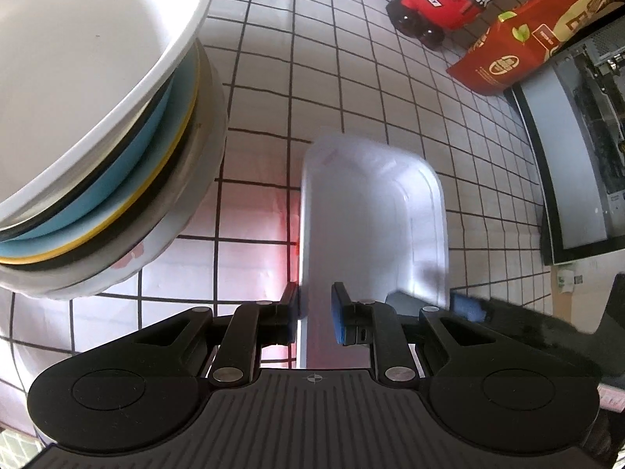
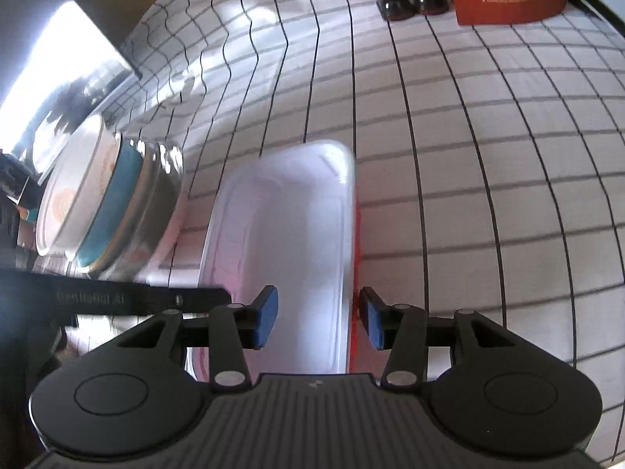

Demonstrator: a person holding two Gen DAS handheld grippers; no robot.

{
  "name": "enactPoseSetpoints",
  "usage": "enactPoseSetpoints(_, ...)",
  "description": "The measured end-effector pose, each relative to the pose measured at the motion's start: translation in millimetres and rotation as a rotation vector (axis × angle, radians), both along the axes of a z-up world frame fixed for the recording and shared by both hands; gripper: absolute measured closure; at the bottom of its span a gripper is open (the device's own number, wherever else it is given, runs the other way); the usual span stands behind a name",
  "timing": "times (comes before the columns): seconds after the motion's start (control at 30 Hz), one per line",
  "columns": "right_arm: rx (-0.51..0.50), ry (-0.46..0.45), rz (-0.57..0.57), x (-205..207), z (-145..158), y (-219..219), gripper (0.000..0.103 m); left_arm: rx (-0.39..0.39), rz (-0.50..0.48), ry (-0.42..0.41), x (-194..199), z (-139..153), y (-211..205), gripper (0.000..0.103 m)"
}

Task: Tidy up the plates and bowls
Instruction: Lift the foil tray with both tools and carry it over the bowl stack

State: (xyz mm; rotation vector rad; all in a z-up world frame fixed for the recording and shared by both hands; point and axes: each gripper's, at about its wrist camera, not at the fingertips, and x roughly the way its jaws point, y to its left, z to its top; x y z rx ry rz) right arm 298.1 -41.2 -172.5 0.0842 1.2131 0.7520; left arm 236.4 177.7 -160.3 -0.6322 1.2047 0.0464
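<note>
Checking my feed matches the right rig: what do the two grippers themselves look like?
Both match: the left gripper and right gripper have matte black bodies with a ribbed centre plate, two round discs, silver pivot pins on black linkage bars, and blue pads on black fingers. A small crosshair mark sits on each plate. No cables, hands or sleeves show.

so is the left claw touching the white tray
Touching. The left wrist view shows the left claw straddling the near rim of the white tray, its left pad pressed against the rim's outer edge.
</note>
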Motion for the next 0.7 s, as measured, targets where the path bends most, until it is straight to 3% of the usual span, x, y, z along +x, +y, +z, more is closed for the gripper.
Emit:
enactPoseSetpoints(0.13,0.013,0.004,0.024,-3.0,-1.0,-9.8,0.056,0.005,-0.006,-0.017,-2.4,4.2,2.4,0.083)
enactPoseSetpoints(0.23,-0.015,-0.006,-0.016,3.2,-0.5,-13.4,0.056,0.051,-0.018,-0.021,-1.4,6.3,2.5,0.083)
enactPoseSetpoints(0.33,-0.012,0.008,-0.059,11.8,-4.4,-11.4,0.056,0.049,-0.029,-0.035,1.9,3.2,1.6,0.083)
enactPoseSetpoints(0.43,-0.008,0.011,-0.081,13.6,-5.5,-3.3,0.063,0.025,-0.059,-0.059,4.2,-3.1,-3.2,0.083)
enactPoseSetpoints(0.6,-0.066,0.017,-0.127,-1.4,-3.0,1.0,0.066,0.066,-0.113,-0.091,-3.0,-0.2,-15.4,0.081)
enactPoseSetpoints(0.7,-0.103,0.013,-0.151,-9.1,-3.0,3.6,0.066,0.037,-0.136,-0.083,-10.4,7.1,-15.6,0.081)
